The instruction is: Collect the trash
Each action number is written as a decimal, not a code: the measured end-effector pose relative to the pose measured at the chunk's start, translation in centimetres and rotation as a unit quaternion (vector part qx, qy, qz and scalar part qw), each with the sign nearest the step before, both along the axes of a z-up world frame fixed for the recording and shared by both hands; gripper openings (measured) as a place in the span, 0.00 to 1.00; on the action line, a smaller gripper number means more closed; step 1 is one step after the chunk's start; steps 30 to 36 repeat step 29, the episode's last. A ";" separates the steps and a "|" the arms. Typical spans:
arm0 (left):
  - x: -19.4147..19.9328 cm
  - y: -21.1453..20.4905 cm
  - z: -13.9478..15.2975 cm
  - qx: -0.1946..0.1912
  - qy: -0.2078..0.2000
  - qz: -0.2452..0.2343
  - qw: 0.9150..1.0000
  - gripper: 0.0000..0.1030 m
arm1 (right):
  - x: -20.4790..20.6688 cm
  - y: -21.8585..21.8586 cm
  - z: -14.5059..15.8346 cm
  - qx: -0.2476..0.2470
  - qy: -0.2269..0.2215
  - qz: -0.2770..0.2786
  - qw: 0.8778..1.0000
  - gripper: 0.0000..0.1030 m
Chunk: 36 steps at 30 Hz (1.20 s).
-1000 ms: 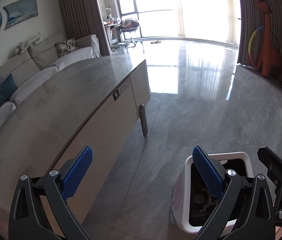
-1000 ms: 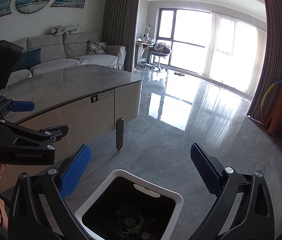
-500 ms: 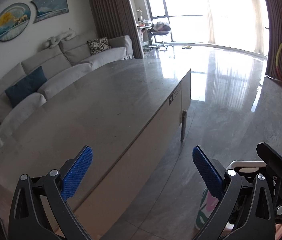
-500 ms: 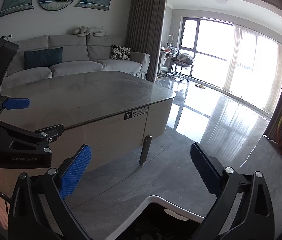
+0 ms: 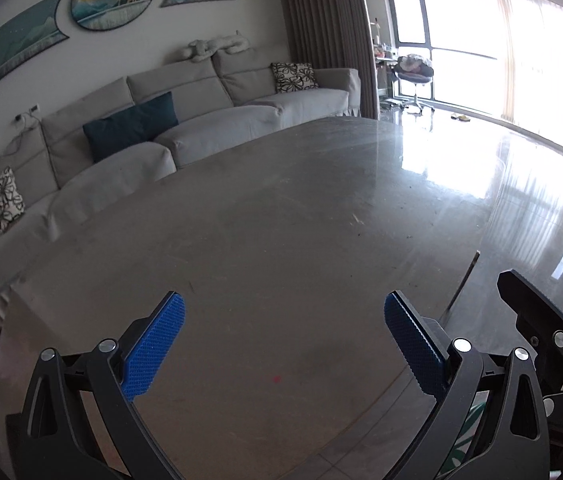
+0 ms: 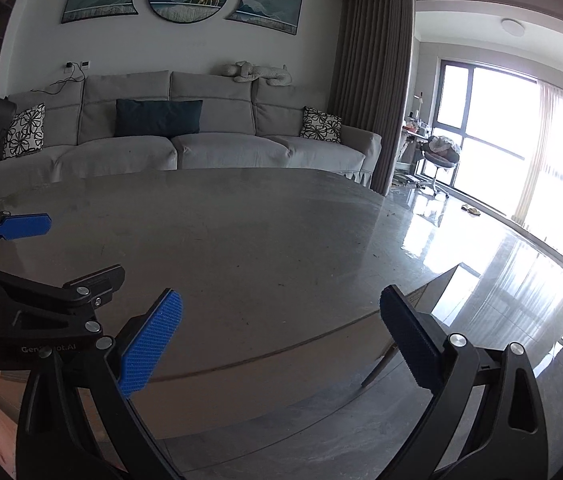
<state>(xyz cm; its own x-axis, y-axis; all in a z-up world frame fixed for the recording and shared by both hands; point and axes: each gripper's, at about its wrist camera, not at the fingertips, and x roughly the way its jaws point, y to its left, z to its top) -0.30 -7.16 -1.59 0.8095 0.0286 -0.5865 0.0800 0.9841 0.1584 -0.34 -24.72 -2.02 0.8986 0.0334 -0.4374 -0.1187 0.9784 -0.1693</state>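
My left gripper (image 5: 281, 344) is open and empty, held over the near part of the grey stone table (image 5: 281, 220). My right gripper (image 6: 281, 340) is open and empty, in front of the table's near edge (image 6: 273, 356). The left gripper also shows at the left of the right wrist view (image 6: 57, 256). A sliver of the patterned trash bin (image 5: 467, 436) shows at the bottom right of the left wrist view; its opening is out of view. No loose trash is visible on the table, only small specks.
A grey sofa (image 6: 201, 148) with cushions stands behind the table. Shiny grey floor (image 6: 501, 280) lies to the right, toward bright windows. A table leg (image 6: 377, 364) angles down under the near edge. An office chair (image 6: 439, 156) stands by the window.
Both grippers have risen and swung left, from above the white trash bin on the floor to over the table. The bin has dropped out of the right wrist view.
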 end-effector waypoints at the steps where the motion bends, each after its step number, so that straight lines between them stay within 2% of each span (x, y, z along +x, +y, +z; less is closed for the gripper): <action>1: 0.4 0.7 0.0 0.001 0.000 0.004 1.000 0.97 | 0.4 0.6 0.1 -0.002 -0.001 0.005 1.000 0.96; 14: 2.6 4.7 0.5 -0.012 -0.004 0.026 1.000 0.96 | 2.6 3.9 0.5 -0.023 -0.001 0.032 0.999 0.96; 24: 2.8 5.5 -0.1 -0.027 0.005 0.038 0.999 0.97 | 3.4 4.9 0.7 -0.034 0.002 0.040 0.999 0.96; 36: 3.0 5.9 -0.2 -0.024 0.004 0.050 0.998 0.97 | 4.0 5.7 0.5 -0.041 0.001 0.045 0.998 0.96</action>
